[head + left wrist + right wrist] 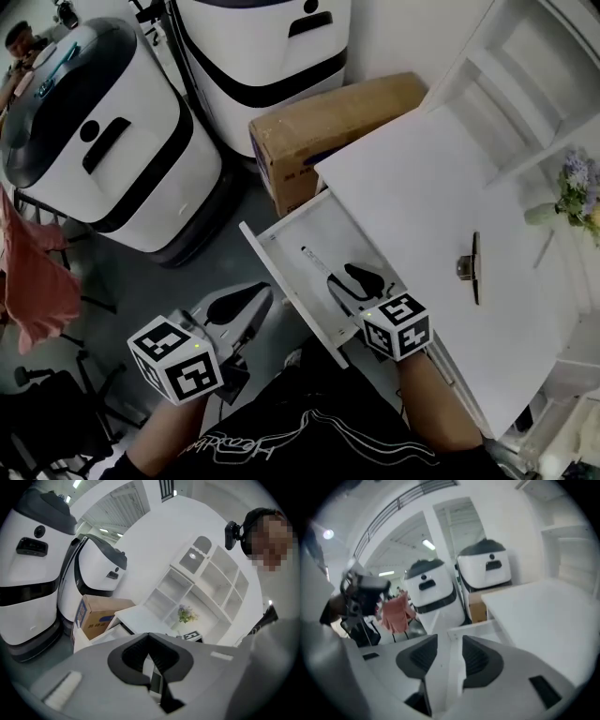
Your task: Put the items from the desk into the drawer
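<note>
The right hand-held gripper (pixel 352 282) was down inside the open drawer (pixel 281 277) with its jaws apart and nothing clamped; only the drawer's white wall showed through the gap. The left hand-held gripper (pixel 234 307) hung out over the floor just left of the drawer front, jaws pressed together and empty. My read is that this was a drop-off step, so the trick was to lift the right one straight up so it cleared the drawer wall before it swung back to the counter (pixel 412 187). The dark slim thing with a metal clip (pixel 472 267) lay flat on that counter, well apart from the drawer. It looked thin and low, so I'd have come at it across its narrow side with the jaws low to the surface. Counts: two grippers, one drawer and one small pen-like item (pixel 317 255) lying in it. On the counter there was one dark clipped thing, one pale thin stick (pixel 544 248) I couldn't identify and one bunch of flowers (pixel 577 187). Off the counter stood one cardboard box (pixel 328 122) and two big white machines (pixel 103 131).
</note>
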A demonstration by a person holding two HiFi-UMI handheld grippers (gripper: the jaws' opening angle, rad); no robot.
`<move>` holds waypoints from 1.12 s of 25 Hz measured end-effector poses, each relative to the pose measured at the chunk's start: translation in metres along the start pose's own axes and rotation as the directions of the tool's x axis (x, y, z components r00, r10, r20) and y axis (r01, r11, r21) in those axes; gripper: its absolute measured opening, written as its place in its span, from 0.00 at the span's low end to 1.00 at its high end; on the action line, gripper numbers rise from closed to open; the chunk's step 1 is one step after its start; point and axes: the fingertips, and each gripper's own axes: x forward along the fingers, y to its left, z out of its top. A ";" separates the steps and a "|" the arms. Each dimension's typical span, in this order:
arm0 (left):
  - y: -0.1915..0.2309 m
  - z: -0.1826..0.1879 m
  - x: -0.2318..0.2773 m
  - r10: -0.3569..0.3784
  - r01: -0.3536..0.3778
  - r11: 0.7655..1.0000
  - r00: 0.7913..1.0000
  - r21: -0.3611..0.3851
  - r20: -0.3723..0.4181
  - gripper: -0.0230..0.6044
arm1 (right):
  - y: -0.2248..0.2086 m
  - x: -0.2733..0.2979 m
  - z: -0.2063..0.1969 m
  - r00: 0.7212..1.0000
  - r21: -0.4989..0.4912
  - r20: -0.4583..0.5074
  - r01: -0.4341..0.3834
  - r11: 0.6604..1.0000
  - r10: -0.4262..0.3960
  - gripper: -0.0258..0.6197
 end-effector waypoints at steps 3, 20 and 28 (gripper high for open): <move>-0.020 0.005 0.003 -0.048 0.048 0.999 0.999 0.023 0.003 0.05 | 0.015 -0.063 0.055 0.972 0.048 0.236 -0.032 0.998 0.020 0.16; -0.117 -0.001 0.029 -0.267 0.280 0.949 0.958 0.145 -0.101 0.05 | 0.037 -0.208 0.064 0.865 0.094 0.492 0.057 0.994 -0.096 0.05; -0.146 -0.002 0.066 -0.319 0.343 0.925 0.935 0.164 -0.154 0.05 | -0.017 -0.258 0.040 0.840 0.128 0.456 0.264 0.956 -0.293 0.06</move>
